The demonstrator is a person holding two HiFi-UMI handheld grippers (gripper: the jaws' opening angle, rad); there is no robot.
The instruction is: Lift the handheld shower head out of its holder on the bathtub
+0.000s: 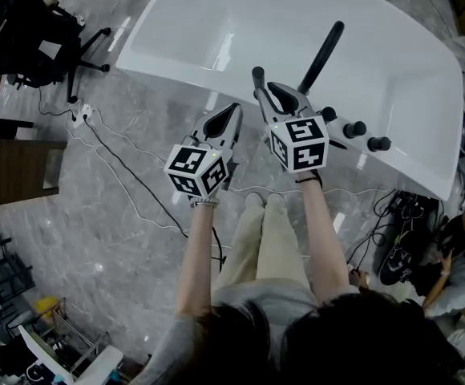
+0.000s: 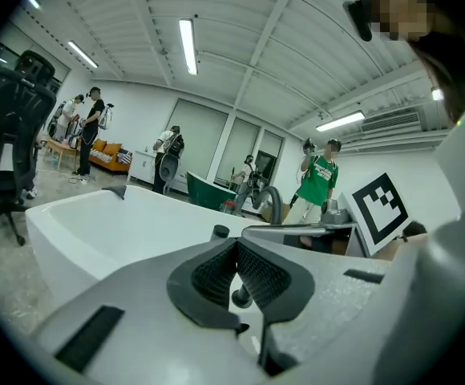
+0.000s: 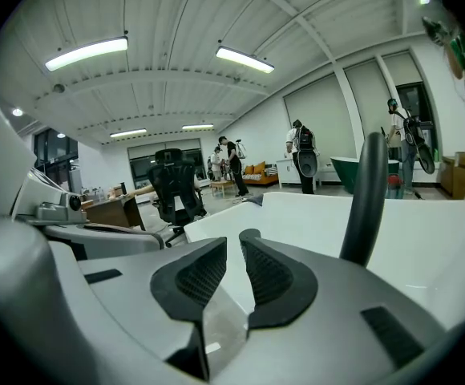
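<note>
Because the handheld shower head [image 1: 322, 54] is a stiff black wand, probably light but smooth and slippery, I would take hold low on its shaft, where the pads can close around it. It stands tilted on the rim of the bathtub [image 1: 393, 79], just ahead and to the right of the right gripper [image 1: 268, 87]. This gripper's jaws are a little apart, with nothing between them. The holder I cannot make out. On its left, the left gripper [image 1: 223, 120] is clenched and empty. Three black knobs [image 1: 354, 128] sit further right.
</note>
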